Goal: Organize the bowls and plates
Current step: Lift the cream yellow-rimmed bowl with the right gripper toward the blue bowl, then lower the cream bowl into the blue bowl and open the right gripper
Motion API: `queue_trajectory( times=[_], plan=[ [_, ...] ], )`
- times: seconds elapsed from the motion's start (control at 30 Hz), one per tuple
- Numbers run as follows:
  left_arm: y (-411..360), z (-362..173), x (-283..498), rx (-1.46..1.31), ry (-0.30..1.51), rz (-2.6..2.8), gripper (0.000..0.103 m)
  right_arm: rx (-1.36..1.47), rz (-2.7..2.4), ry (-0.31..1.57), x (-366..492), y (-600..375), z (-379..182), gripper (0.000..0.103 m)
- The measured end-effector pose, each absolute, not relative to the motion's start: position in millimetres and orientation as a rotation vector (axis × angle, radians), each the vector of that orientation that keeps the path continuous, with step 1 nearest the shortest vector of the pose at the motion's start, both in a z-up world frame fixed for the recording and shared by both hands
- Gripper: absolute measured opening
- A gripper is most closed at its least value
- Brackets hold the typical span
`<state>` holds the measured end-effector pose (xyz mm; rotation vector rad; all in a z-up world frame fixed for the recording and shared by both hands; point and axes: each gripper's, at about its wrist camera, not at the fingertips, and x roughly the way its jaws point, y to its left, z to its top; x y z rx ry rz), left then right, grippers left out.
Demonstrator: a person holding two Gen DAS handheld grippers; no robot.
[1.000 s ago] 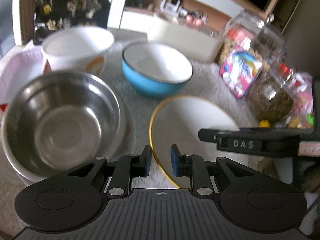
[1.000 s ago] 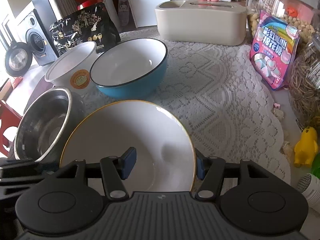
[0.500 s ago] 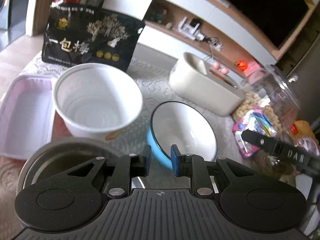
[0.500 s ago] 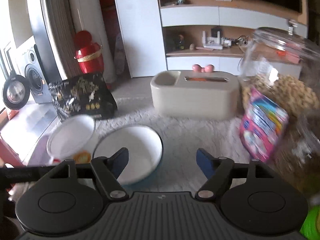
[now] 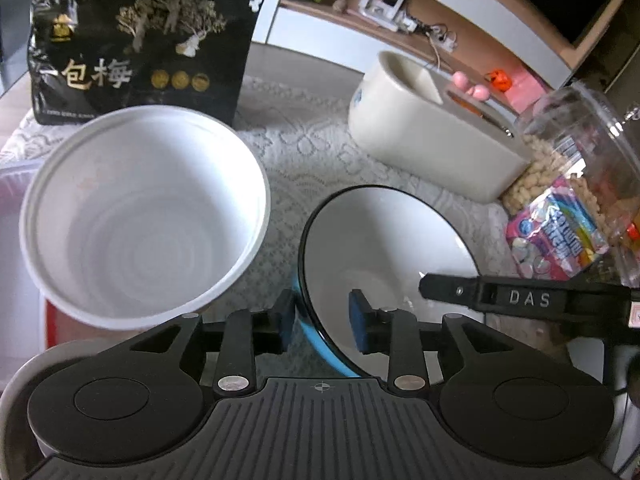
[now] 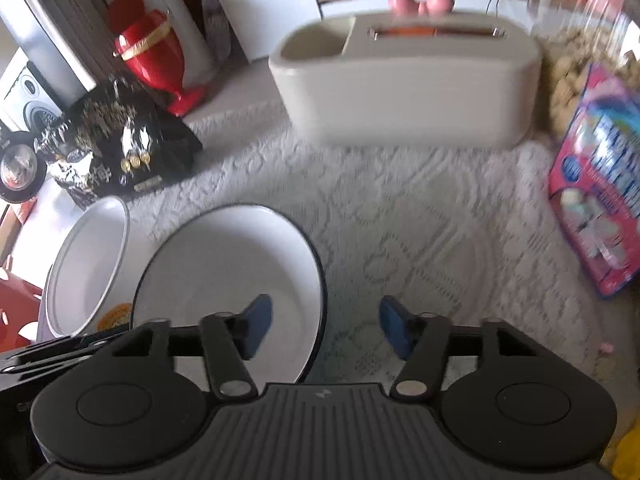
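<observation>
A blue bowl (image 5: 384, 248) with a white inside and black rim stands on the lace cloth. My left gripper (image 5: 322, 320) is open with its fingers straddling the bowl's near-left rim, one outside, one inside. A white paper bowl (image 5: 144, 216) stands to its left. A steel bowl's rim (image 5: 16, 384) shows at the lower left. In the right wrist view the blue bowl (image 6: 228, 280) and white bowl (image 6: 88, 264) lie at left. My right gripper (image 6: 322, 328) is open over the blue bowl's right rim, its left finger above the bowl's inside.
A black snack bag (image 5: 136, 40) stands behind the white bowl. A cream box (image 5: 432, 140) sits at the back. A pink candy packet (image 5: 556, 232) and a clear nut jar (image 5: 588, 152) are at right. A pink tray edge (image 5: 12, 184) is at far left.
Both grippers moved forward and down over the blue bowl. The left gripper opened from nearly shut and now straddles the bowl's rim. The gold-rimmed plate is out of view.
</observation>
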<state>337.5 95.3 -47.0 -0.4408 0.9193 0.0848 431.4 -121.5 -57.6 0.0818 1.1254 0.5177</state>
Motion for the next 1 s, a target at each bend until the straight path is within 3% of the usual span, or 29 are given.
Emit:
queue_trajectory(
  times=[0.07,0.23,0.47,1.0],
  plan=[
    [96.1,-49.9,340.5,-0.442,0.922,0.084,0.031,0.099,0.539,1.164,434.2,-117.6,-65.4,0.047],
    [97.5,-56.4,352.8,-0.457,0.945,0.082,0.033,0.119,0.575,1.222,439.0,-109.4,-79.4,0.040],
    [89.9,-59.5,360.4,-0.462,0.975,0.055,0.042,0.104,0.596,1.192,437.1,-118.3,-73.2,0.040],
    [50.4,-69.6,391.6,-0.369,1.011,-0.010,0.041,0.139,0.524,1.173,444.3,-156.1,-81.1,0.039]
  ],
)
